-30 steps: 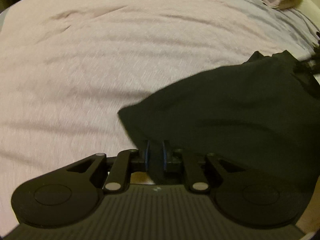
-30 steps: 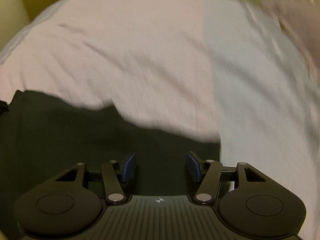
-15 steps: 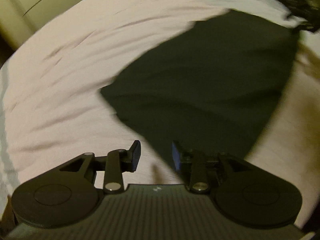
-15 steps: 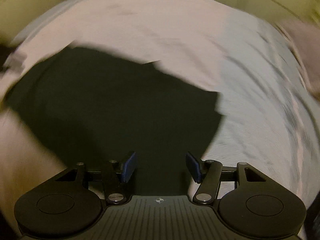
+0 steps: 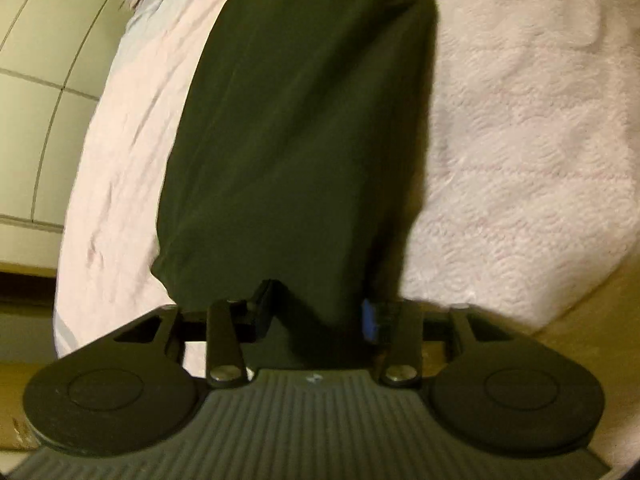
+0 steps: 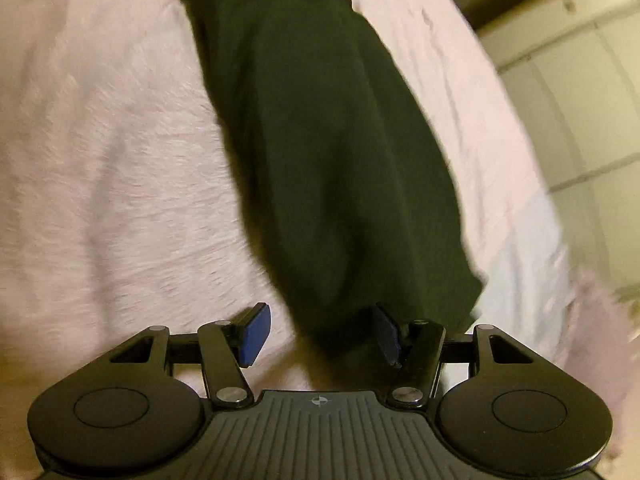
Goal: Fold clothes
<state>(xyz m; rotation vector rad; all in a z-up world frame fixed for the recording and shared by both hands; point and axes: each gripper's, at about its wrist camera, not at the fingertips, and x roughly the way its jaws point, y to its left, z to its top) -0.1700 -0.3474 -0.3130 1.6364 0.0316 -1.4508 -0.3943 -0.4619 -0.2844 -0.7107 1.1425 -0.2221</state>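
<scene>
Over dark garment [image 5: 296,128], both hand-held grippers gape.

The left gripper [image 5: 316,316] fills the bottom of its frame with matte black hardware: a ribbed grey-black plate at the lower centre bearing a small white crosshair mark, flanked by two rounded lobes, each with a shallow circular recess. Two flat link arms rise from silver pivot screws toward the jaws, and triangular cut-outs open the outer arms. Blue pads line the fingers [image 5: 368,320]. The right gripper [image 6: 320,332] is built alike, with the same ribbed plate, crosshair, disc-marked lobes and silver screws at lower centre; its blue pads [image 6: 254,332] show more plainly, rounded at the corners.
</scene>
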